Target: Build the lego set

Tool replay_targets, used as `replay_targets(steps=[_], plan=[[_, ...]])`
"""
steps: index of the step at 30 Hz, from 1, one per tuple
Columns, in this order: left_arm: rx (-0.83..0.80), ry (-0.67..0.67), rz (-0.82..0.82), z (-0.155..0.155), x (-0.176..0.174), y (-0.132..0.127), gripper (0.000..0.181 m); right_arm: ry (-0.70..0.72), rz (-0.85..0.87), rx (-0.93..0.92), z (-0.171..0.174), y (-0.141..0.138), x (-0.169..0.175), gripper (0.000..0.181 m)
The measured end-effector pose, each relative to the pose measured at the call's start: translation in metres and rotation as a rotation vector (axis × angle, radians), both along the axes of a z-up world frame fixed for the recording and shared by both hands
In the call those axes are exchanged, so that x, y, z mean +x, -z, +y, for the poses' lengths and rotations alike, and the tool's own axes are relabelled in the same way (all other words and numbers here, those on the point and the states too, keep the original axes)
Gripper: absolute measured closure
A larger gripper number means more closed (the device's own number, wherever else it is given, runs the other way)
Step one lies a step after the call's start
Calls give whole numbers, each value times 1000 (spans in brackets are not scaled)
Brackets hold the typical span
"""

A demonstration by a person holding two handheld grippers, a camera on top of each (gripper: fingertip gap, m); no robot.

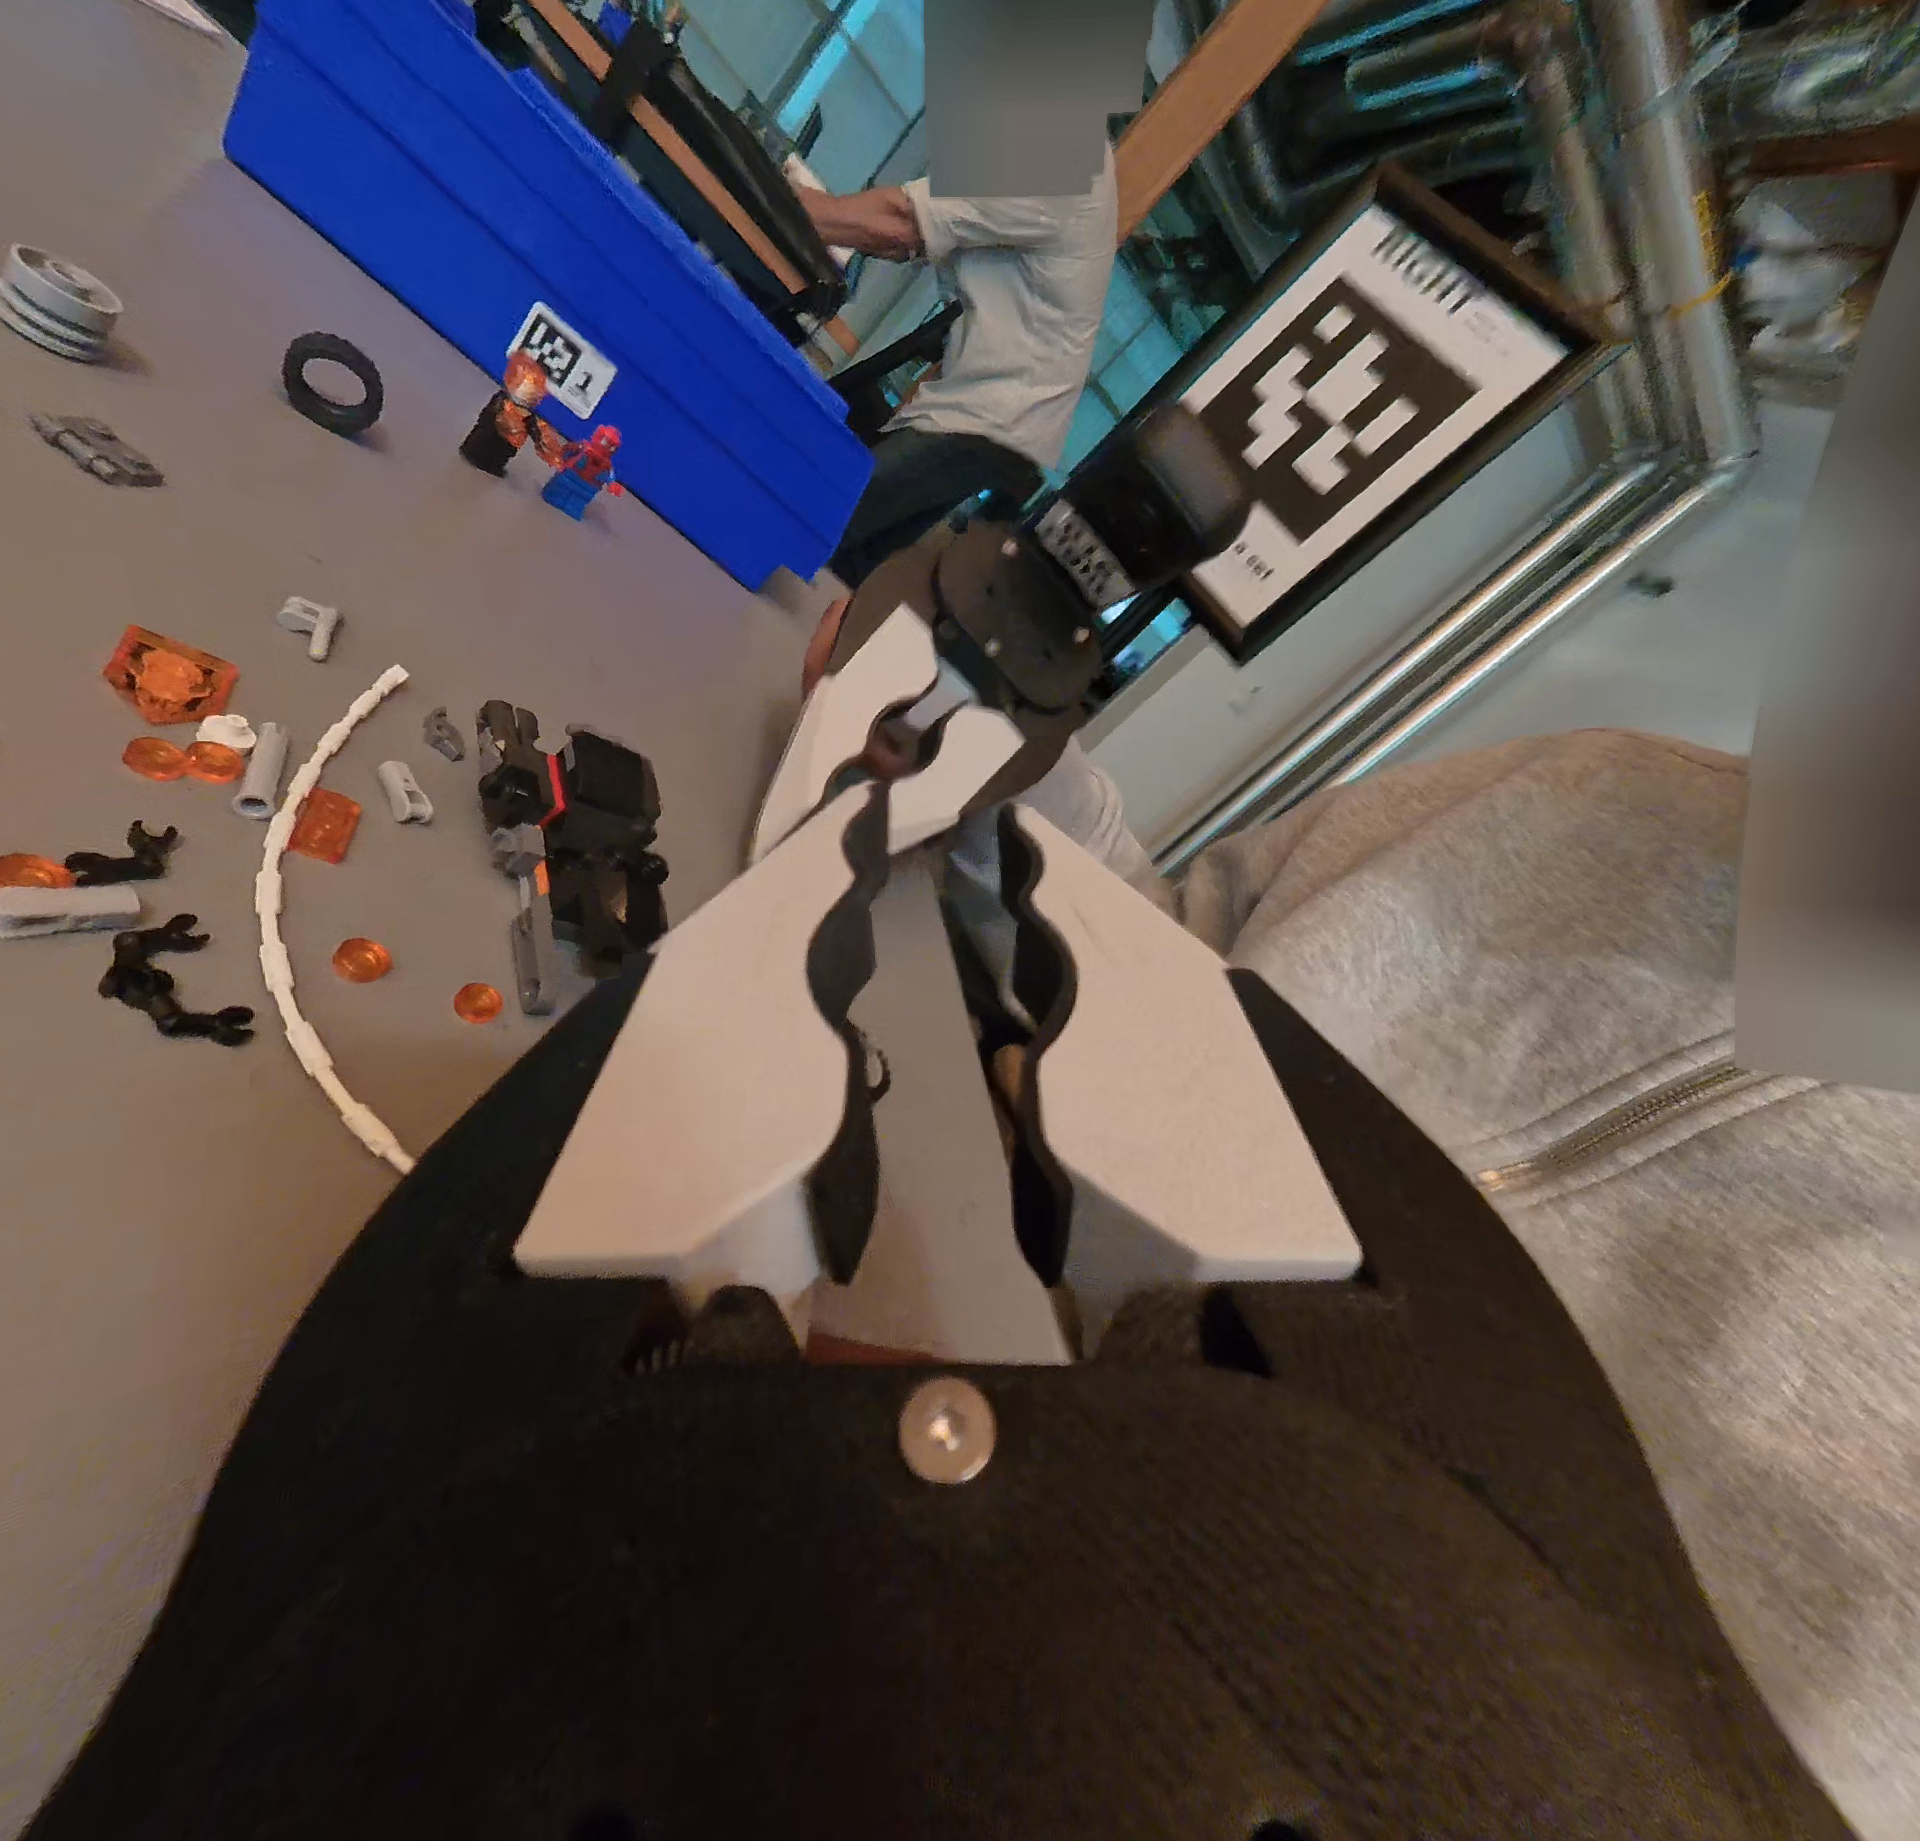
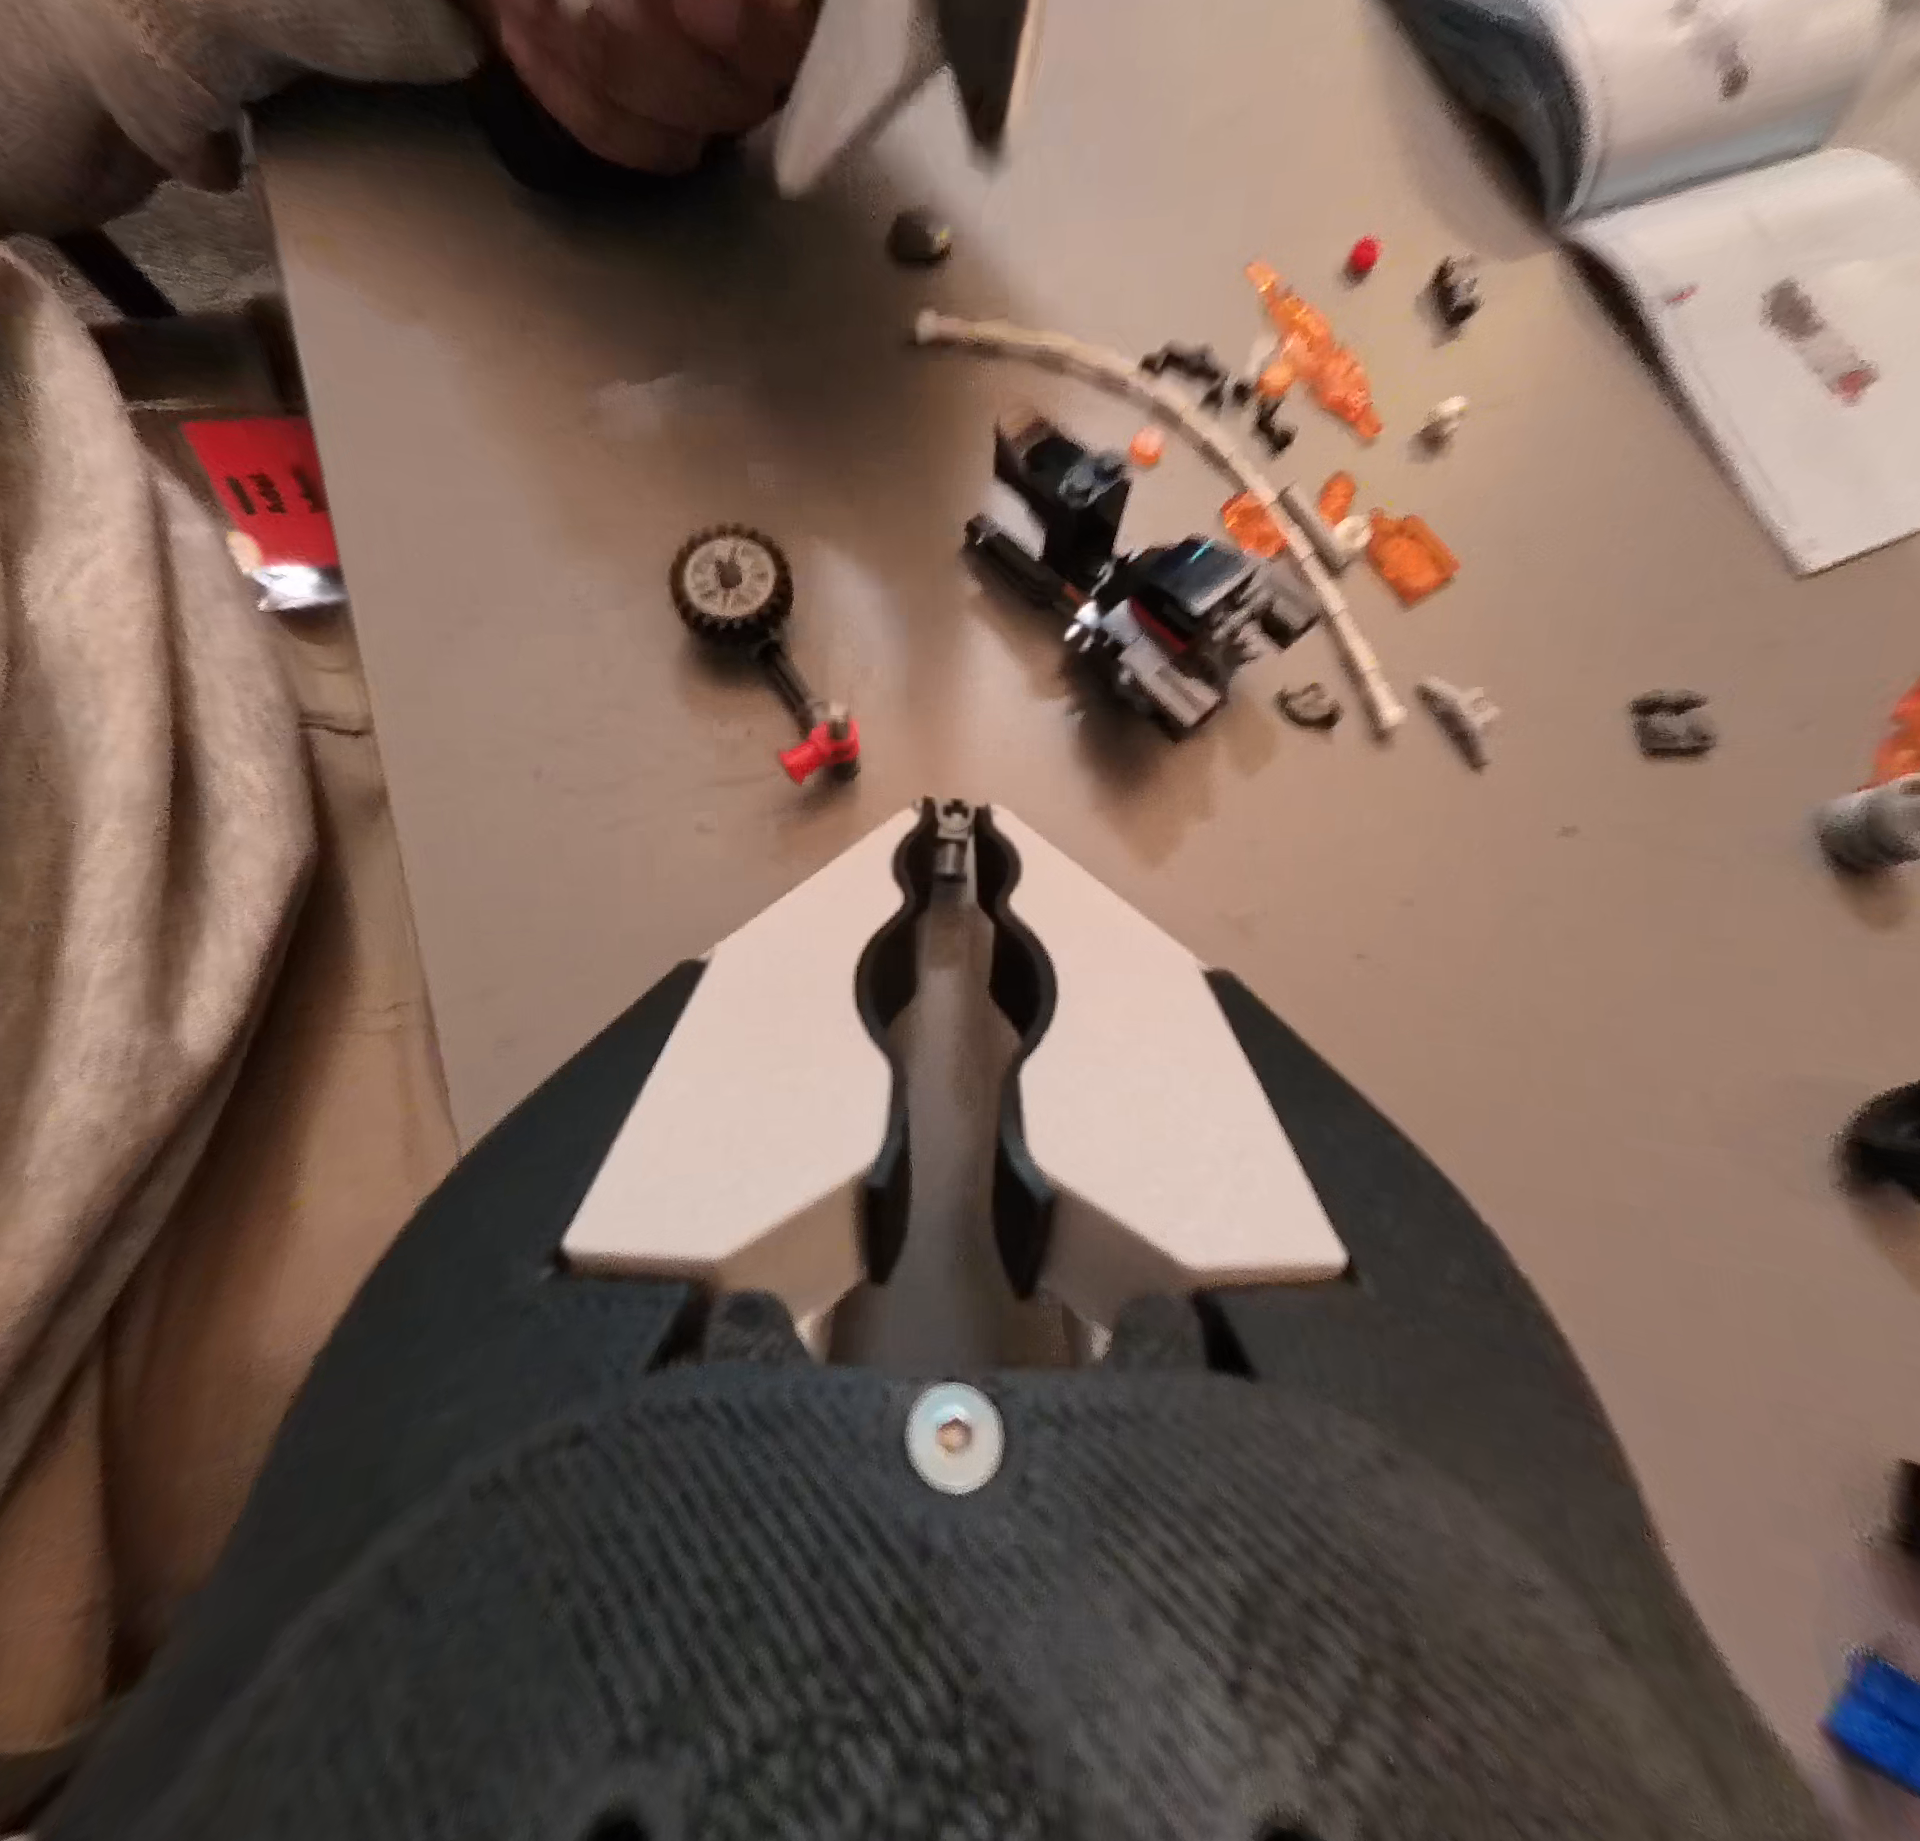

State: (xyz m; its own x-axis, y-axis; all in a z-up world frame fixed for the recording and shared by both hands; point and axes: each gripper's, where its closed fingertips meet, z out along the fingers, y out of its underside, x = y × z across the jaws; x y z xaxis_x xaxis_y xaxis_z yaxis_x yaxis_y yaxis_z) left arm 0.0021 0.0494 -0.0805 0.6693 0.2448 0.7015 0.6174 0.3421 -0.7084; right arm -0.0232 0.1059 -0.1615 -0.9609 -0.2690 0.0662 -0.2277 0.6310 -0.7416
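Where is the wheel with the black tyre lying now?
In the right wrist view, the wheel lies on the table, left of the black build, a black axle joining it to a red piece.

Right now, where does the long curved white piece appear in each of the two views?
Left wrist view: the curved white piece lies at the left, arcing beside the orange pieces.
Right wrist view: it lies upper right of centre, blurred, bending past the black model.
Shared landmark: the half-built black model next to it.

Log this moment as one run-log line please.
right gripper: shut on small black piece | left gripper: open, empty | black build: on table
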Motion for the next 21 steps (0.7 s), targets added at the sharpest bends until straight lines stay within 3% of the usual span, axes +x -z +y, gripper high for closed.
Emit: replay_targets(steps=[4, 7, 12, 21], plan=[[-332, -38, 79, 27, 27, 15, 129, -82, 80, -138, -16, -41, 13, 177], [-563, -172, 74, 33, 38, 37, 129, -266, 95, -168, -23, -53, 38, 176], [-646, -260, -4, 33, 39, 54, 136, -468, 56, -85, -30, -35, 55, 177], [-801, -230, -136, 33, 31, 85, 138, -587, -62, -50, -33, -20, 57, 177]])
